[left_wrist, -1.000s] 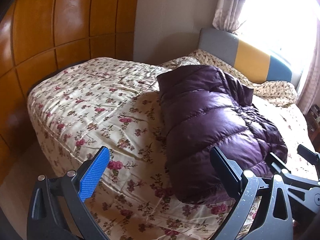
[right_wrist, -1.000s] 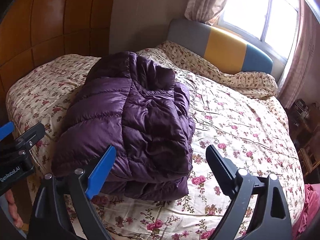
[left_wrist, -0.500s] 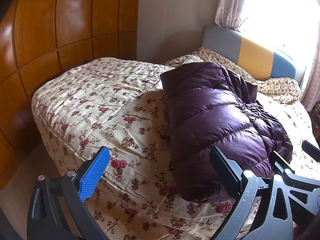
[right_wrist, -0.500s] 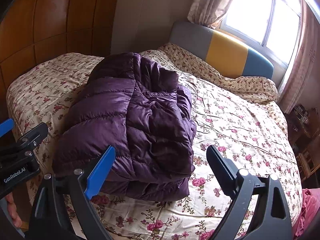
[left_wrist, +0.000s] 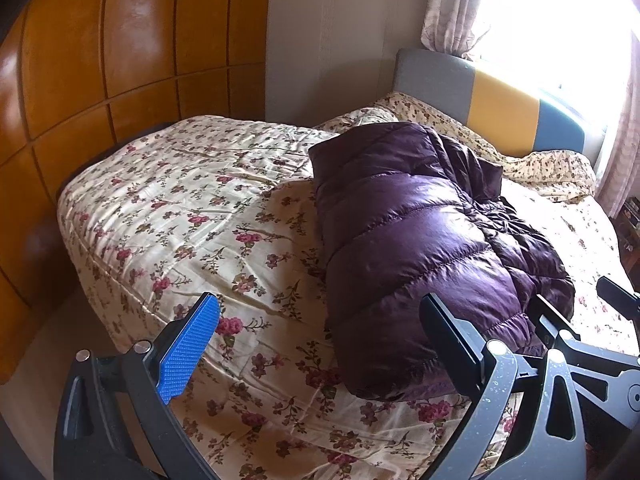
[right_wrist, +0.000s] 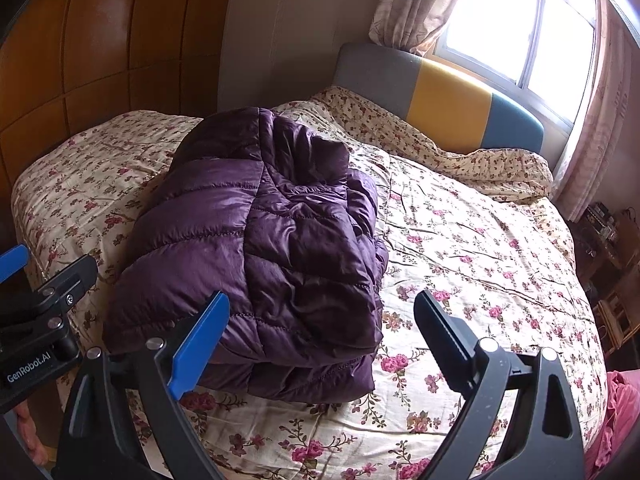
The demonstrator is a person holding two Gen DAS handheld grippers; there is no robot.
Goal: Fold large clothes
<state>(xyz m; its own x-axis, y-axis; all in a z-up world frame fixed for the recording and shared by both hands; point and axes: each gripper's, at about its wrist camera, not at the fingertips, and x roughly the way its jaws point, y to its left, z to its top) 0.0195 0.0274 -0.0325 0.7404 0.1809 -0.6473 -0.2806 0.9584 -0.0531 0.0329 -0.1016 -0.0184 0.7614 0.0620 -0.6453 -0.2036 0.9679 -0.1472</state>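
Observation:
A purple quilted down jacket (left_wrist: 420, 240) lies folded in a thick bundle on the floral bedspread (left_wrist: 192, 216). It also shows in the right wrist view (right_wrist: 264, 248). My left gripper (left_wrist: 320, 328) is open and empty, held above the bed's near edge, with the jacket's near end just behind its right finger. My right gripper (right_wrist: 320, 328) is open and empty, above the jacket's near end. The left gripper's body (right_wrist: 40, 312) shows at the left edge of the right wrist view.
A wooden panelled wall (left_wrist: 100, 60) runs along the bed's left side. A grey, yellow and blue headboard (right_wrist: 452, 104) stands under a bright window (right_wrist: 520, 32) with curtains. Dark furniture (right_wrist: 608, 272) and pink cloth (right_wrist: 616, 420) lie to the right of the bed.
Both grippers have drawn back slightly from the bed and stayed open. The jacket has not moved.

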